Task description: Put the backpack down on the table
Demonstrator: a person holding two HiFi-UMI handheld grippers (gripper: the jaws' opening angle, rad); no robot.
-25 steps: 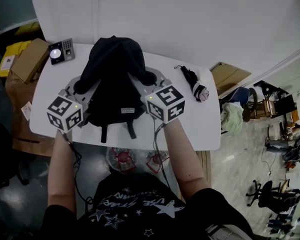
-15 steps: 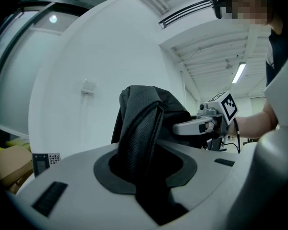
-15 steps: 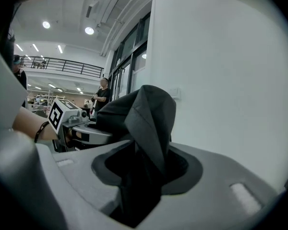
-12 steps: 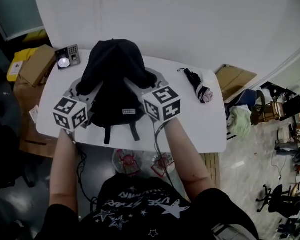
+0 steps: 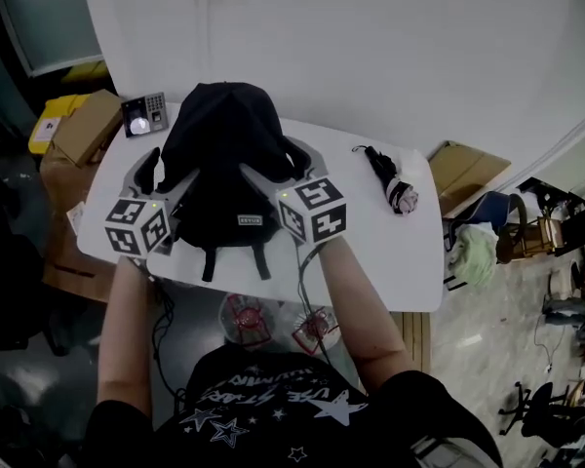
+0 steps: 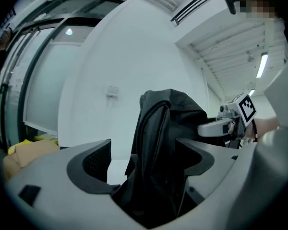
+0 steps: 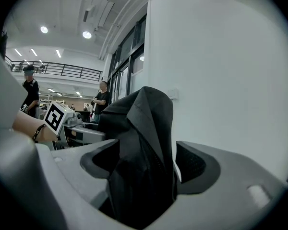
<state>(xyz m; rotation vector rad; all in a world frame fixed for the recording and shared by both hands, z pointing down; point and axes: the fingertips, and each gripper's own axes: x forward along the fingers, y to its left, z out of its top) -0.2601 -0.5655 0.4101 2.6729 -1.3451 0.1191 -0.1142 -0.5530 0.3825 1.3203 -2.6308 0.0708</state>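
— So, have I let go of it?

— Yes. The jaws of your left gripper (image 6: 145, 152) have just been opening and now stand spread wide. A padded black strap of the backpack (image 5: 222, 154) hangs between them, but no pad presses on it. Your right gripper (image 7: 146, 157) is the same: its jaws have just opened wide, with dark fabric between them and nothing pinched.

— And the bag?

— It stands upright on the white table (image 5: 390, 252), between your two grippers. I'd call it set down, so what's left is getting out cleanly. Draw both grippers straight back toward yourself, level and with the jaws wide, so no pad hooks a strap and tips the bag over.

— Anything inside it?

— I can't tell. It looks closed, and no view shows the inside. The cardboard box (image 5: 83, 125) beside the table's left end and the second box (image 5: 465, 169) by its right end hide their contents too. A folded umbrella (image 5: 390, 178) and a keypad device (image 5: 144, 115) lie loose on the table, apart from the bag.
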